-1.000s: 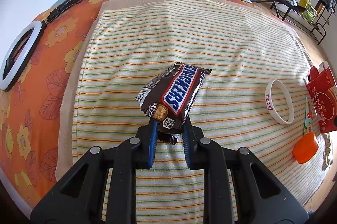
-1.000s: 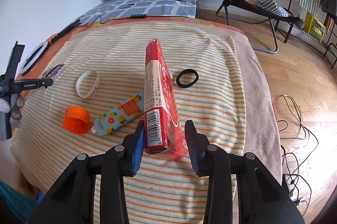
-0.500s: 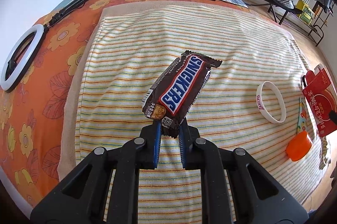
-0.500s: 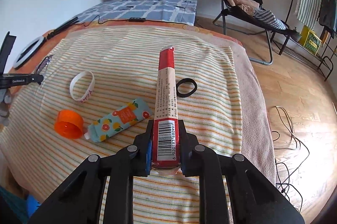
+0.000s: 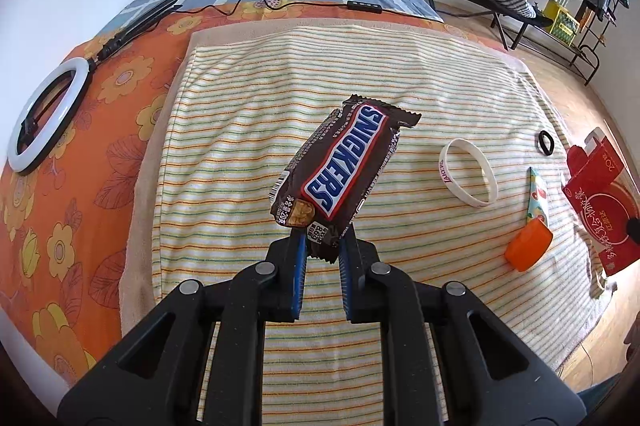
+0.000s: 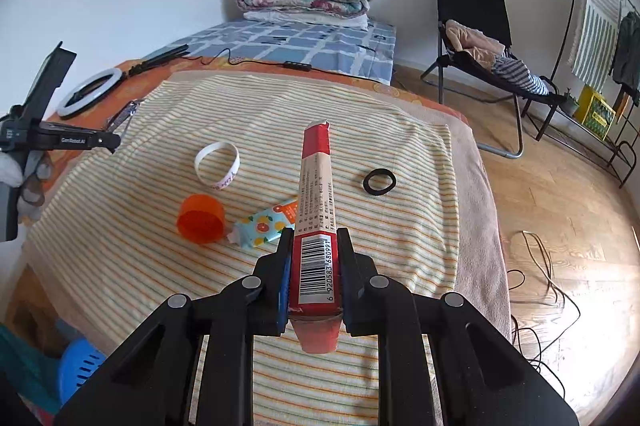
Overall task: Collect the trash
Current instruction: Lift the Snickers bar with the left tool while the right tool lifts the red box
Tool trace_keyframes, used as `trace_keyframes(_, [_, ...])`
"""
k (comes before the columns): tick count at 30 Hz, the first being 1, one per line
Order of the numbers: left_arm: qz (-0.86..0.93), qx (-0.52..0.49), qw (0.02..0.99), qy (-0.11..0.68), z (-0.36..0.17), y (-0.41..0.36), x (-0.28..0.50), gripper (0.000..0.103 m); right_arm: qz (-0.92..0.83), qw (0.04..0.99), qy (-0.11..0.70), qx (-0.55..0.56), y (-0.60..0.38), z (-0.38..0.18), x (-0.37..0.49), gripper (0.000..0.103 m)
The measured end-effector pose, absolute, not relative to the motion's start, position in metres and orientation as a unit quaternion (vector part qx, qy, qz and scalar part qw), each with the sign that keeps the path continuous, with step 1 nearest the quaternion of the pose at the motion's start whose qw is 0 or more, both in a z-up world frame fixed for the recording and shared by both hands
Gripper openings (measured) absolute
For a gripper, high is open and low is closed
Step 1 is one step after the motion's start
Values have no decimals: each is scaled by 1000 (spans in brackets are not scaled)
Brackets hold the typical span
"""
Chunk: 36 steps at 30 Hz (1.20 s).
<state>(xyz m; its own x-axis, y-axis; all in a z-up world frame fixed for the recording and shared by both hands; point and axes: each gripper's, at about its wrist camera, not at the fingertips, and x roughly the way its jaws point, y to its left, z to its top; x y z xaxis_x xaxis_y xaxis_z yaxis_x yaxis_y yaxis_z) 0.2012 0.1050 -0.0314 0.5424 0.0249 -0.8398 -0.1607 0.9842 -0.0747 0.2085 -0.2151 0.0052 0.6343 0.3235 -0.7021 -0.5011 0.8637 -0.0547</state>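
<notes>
A brown Snickers wrapper (image 5: 344, 170) hangs lifted above the striped towel (image 5: 240, 146), tilted up to the right. My left gripper (image 5: 322, 242) is shut on its lower end. In the right wrist view, a long red carton (image 6: 316, 210) with a barcode stands out between the pads, raised off the towel (image 6: 400, 130). My right gripper (image 6: 314, 246) is shut on its near end. The same red carton (image 5: 600, 202) shows at the right edge of the left wrist view.
On the towel lie a white wristband (image 6: 218, 166), an orange cap (image 6: 200, 220), a fruit-print tube (image 6: 268, 224) and a black hair tie (image 6: 379, 181). A ring light (image 5: 48, 114) lies on the orange sheet. A black chair (image 6: 476, 38) stands on the wooden floor.
Both grippers have shut on their items. The Snickers wrapper and the red carton have risen off the towel, and the carton has turned onto its narrow side.
</notes>
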Motion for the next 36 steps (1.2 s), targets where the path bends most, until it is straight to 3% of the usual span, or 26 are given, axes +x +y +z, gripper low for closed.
trace_keyframes(17, [-9,-39,883,468,-6,28,100,13,289,883,362,-74,-226,26,123,17])
trace_keyframes(36, [-66,-23,853,517,-55,-41,-18,13,333,848,405,-73,-232,2,25,17])
